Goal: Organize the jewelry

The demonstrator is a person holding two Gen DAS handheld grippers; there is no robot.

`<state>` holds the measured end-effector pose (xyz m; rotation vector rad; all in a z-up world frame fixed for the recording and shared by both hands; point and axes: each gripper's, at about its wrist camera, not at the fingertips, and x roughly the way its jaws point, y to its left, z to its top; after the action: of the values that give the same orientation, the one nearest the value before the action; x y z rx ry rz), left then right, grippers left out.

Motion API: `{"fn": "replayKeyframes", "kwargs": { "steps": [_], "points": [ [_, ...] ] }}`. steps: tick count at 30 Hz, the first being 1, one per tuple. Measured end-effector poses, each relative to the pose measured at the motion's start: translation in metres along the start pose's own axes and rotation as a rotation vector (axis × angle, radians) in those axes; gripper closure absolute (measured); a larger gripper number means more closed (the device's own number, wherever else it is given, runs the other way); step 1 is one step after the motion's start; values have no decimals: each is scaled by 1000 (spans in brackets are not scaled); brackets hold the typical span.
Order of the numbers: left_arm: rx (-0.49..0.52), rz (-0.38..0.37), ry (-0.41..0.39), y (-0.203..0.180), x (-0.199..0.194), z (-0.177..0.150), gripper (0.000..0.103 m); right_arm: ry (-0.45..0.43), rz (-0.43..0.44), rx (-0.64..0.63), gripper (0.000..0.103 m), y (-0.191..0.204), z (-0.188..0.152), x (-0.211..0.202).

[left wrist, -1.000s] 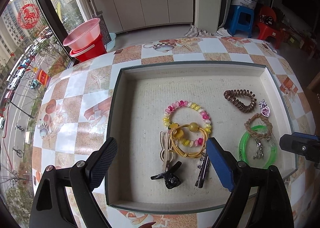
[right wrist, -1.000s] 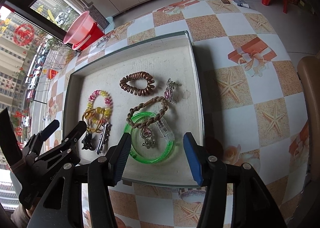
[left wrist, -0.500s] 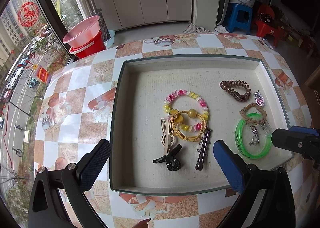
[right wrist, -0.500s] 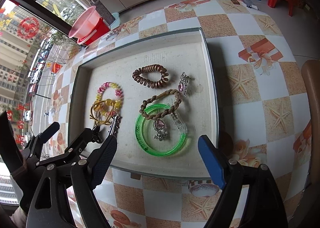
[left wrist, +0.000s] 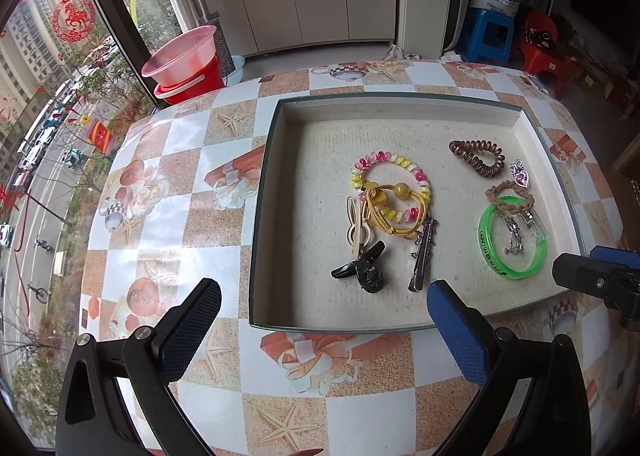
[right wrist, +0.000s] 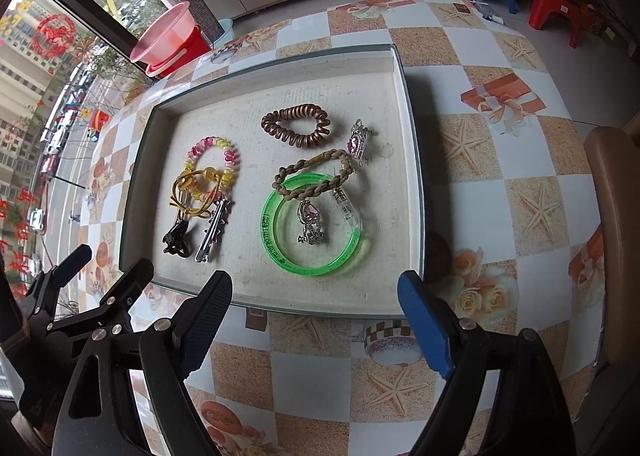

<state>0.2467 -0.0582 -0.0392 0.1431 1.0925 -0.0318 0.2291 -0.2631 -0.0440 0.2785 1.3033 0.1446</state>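
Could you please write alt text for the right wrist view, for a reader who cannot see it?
A shallow tray on a checkered table holds jewelry: a green bangle under a braided band, a brown coil tie, a beaded bracelet and clips. The open right gripper hangs empty at the tray's near edge.

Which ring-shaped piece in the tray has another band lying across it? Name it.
The green bangle: the braided tan band crosses its far edge. The brown coil tie lies alone.
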Motion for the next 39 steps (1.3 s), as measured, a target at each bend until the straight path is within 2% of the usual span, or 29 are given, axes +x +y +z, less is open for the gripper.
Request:
{"fn": "replayKeyframes", "kwargs": {
  "steps": [10,19,24,39],
  "points": [
    [-2,-29,40,3,-13,-50,0,-9,14,22,16,0,-39,-12],
    [-72,-82,47,14,-29,-93,0,-36,21,62,16,1,-81,-16],
    [-77,-86,47,21,-37,-109,0,-50,-22,25,16,8,-105,-16],
    [-50,-123,39,33,-74,-146,0,-123,-84,63,16,17,-156,-40]
  ]
}}
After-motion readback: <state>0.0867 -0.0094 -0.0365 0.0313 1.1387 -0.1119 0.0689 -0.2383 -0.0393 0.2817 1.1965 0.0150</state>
